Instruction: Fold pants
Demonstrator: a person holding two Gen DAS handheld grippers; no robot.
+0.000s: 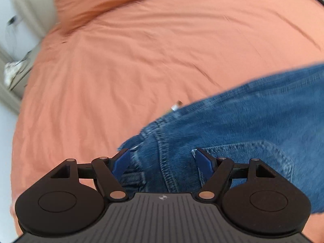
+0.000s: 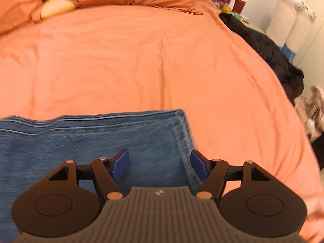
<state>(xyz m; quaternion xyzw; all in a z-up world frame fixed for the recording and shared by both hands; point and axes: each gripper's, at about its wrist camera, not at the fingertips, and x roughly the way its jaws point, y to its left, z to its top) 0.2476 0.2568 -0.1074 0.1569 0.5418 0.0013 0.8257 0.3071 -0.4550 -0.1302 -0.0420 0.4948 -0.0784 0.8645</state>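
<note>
Both grippers gape over your jeans. Left gripper (image 1: 163, 158) shows the jeans (image 1: 243, 125) waistband and back pocket (image 1: 253, 158); right gripper (image 2: 160, 160) shows only the hem (image 2: 182, 133).

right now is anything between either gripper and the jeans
Nothing visible. The left gripper is open over the waist end of the jeans, and the right gripper is open over the hem end, with only denim between the fingers.

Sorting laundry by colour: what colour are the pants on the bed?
Blue denim jeans, with lighter faded seams; clearest in the right wrist view.
</note>
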